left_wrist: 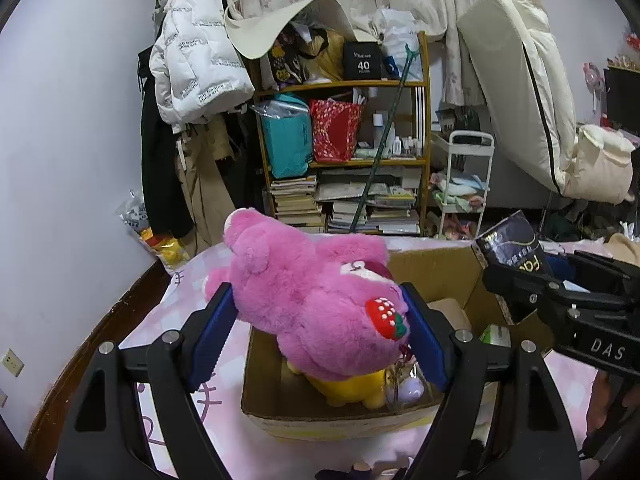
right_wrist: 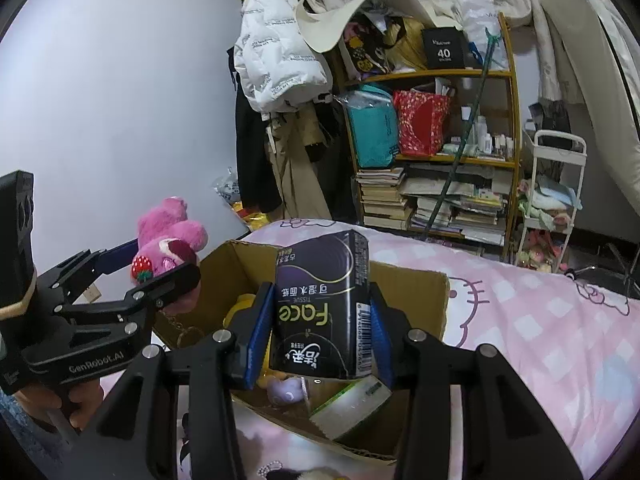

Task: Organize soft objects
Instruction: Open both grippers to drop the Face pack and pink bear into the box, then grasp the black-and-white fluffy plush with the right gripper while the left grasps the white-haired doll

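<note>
A bed [right_wrist: 540, 320] with a pink checked cartoon-cat cover carries an open cardboard box [right_wrist: 408, 288], which sits directly on the cover. Beside the box's near edge, small dark and white plush items [right_wrist: 280, 474] lie on the cover, too cut off to identify.

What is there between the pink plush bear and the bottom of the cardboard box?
In the left wrist view, a yellow plush toy lies in the cardboard box directly under the pink plush bear, which the left gripper holds.
</note>
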`<state>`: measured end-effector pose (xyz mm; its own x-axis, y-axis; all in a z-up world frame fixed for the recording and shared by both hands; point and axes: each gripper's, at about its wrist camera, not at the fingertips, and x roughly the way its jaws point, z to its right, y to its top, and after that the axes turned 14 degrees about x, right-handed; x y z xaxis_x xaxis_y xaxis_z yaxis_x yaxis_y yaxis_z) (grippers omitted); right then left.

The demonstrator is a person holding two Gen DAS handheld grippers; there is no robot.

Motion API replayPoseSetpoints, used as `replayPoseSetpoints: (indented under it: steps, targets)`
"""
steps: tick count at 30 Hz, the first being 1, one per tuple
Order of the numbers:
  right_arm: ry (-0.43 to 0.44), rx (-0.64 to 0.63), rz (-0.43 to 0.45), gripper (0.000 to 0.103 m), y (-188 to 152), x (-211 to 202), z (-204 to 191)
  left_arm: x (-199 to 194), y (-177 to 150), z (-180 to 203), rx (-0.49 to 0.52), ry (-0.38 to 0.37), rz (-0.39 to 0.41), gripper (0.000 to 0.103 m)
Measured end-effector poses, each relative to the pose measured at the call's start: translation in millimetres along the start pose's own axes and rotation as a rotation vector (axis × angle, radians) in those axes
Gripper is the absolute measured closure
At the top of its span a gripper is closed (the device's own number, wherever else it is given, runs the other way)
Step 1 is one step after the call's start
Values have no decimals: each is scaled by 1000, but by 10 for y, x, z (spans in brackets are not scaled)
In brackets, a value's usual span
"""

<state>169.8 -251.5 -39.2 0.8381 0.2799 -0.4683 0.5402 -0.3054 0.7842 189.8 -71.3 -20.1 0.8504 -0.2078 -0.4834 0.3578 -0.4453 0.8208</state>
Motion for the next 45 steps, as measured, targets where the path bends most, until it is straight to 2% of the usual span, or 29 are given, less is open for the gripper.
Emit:
replayPoseSetpoints:
  steps: [5,9,10,11,13,15,17,21,23,33,36,41,45]
  targets:
    - [-17,3,-6,56,-22,38,37,49,-33,87,38,-10,-40,22]
    - [-22,-5,-2,54,4,9,32,17,-33,121,46,-29,-40,19]
    - [-27,-1,4,50,12,-2,29,-1,-33,122,46,-20,-36,15]
    - [-35,0,16,38,16,-23,20,-24,-31,118,45,-6,-33,13]
    - [-45,-12,41,26,14,-78,-20,-61,-28,96,36,9,-27,10]
    - [-44,-18,49,24,19,-114,-60,-96,-36,59,21,9,-29,10]
    - [-50,-18,47,17,18,-127,-74,-124,-46,26,12,12,-36,9]
    - [-53,-17,61,10,38,-227,-134,-238,-55,-44,-10,14,-55,9]
    - [-58,-20,65,1,52,-273,-164,-325,-50,-83,-24,13,-53,9]
    - [-81,-7,74,0,16,-538,-221,-721,-104,-241,-60,43,-62,8]
    - [-93,-1,72,0,-17,-622,-213,-807,-126,-290,-92,28,-65,8]
    - [-112,-6,71,0,-53,-766,-219,-968,-168,-247,-57,41,-74,8]
    - [-120,-10,74,0,-90,-890,-242,-1077,-238,-216,-58,20,-97,8]
